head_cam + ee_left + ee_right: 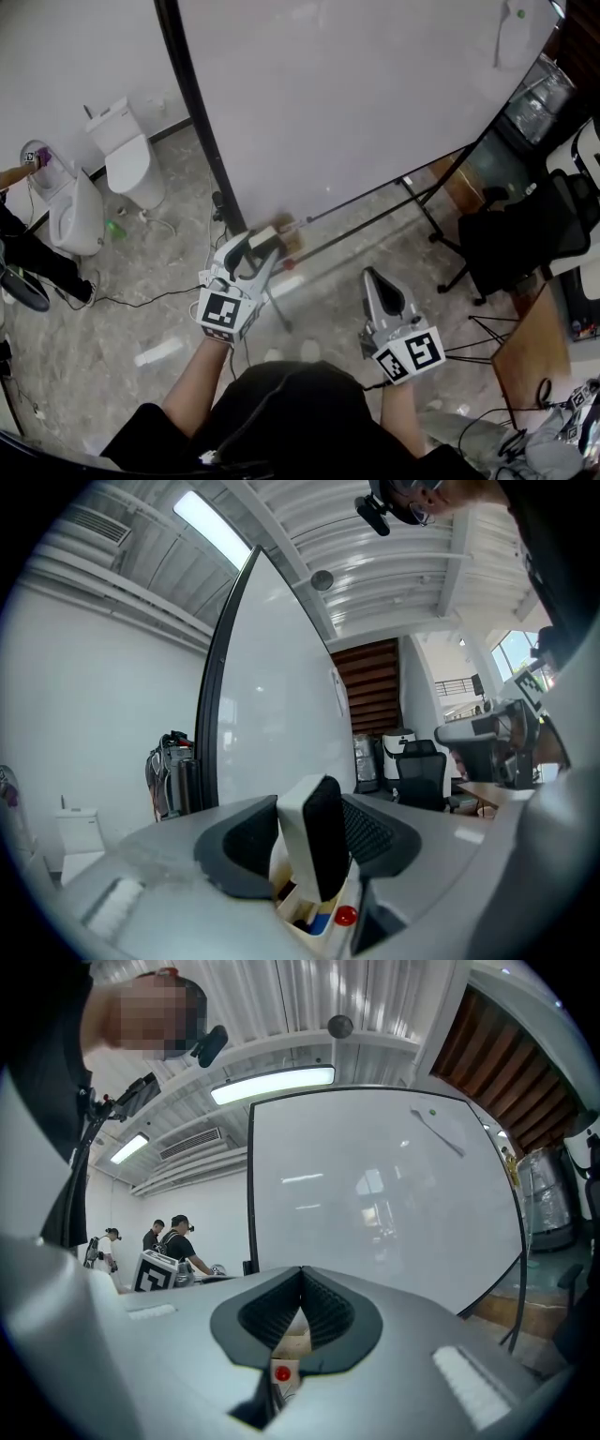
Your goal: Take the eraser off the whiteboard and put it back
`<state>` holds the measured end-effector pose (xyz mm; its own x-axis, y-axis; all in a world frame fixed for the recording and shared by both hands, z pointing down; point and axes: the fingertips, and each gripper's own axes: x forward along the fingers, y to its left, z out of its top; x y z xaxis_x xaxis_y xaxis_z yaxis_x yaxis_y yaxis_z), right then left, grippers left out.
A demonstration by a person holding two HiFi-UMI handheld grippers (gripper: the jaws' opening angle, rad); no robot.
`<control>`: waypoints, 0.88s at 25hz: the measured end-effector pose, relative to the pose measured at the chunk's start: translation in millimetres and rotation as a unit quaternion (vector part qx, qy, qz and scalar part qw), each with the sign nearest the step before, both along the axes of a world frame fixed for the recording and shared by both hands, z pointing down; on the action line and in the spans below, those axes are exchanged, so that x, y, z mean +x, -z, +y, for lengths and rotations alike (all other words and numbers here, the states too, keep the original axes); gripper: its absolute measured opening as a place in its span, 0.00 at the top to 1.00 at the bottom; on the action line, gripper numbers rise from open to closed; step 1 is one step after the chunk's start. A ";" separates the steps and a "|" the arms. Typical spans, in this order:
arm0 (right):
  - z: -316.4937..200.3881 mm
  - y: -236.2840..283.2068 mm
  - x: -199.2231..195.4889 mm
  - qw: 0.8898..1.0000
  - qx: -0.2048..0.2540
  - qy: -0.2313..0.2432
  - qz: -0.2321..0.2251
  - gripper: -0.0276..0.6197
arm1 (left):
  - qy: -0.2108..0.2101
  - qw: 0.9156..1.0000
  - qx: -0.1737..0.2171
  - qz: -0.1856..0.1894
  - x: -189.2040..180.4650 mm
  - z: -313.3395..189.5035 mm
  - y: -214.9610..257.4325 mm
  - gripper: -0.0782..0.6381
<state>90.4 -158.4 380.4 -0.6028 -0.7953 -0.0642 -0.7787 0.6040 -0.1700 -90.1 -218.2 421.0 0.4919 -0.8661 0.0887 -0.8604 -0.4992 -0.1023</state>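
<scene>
One eraser (311, 847), likely light and stiff, sits pinched by its sides in your left gripper (317, 823); your right gripper (302, 1281) is closed, empty.

whiteboard (375, 103) top cut off by head view's upper edge; green dot (520, 13) on it too small to tell; eraser (314, 836) lower end hidden behind left claw (255, 249); people (169, 1241) in right gripper view far off, tiny

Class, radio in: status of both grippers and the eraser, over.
Left gripper shut on eraser, held off the whiteboard. Right gripper shut, empty. Nothing seen between eraser and whiteboard.
</scene>
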 end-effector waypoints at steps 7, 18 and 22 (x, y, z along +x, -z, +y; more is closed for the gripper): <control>-4.1 -6.7 2.8 1.000 -0.008 -0.008 0.003 0.94 | -0.019 0.999 0.000 -0.030 12.7 -17.4 -18.0 0.59; -16.6 -22.4 -20.1 1.000 -0.024 0.009 0.013 0.94 | -0.033 0.997 -0.027 -0.059 30.8 -38.1 -50.4 0.59; -22.7 -31.2 -28.6 0.999 -0.033 0.019 0.015 0.94 | -0.035 0.996 -0.039 -0.075 37.1 -43.5 -61.7 0.59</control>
<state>61.8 -181.1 411.7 -0.6334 -0.7738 0.0063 -0.7608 0.6212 -0.1877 -53.0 -261.8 482.7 0.5264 -0.8181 0.2317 -0.8019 -0.5682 -0.1845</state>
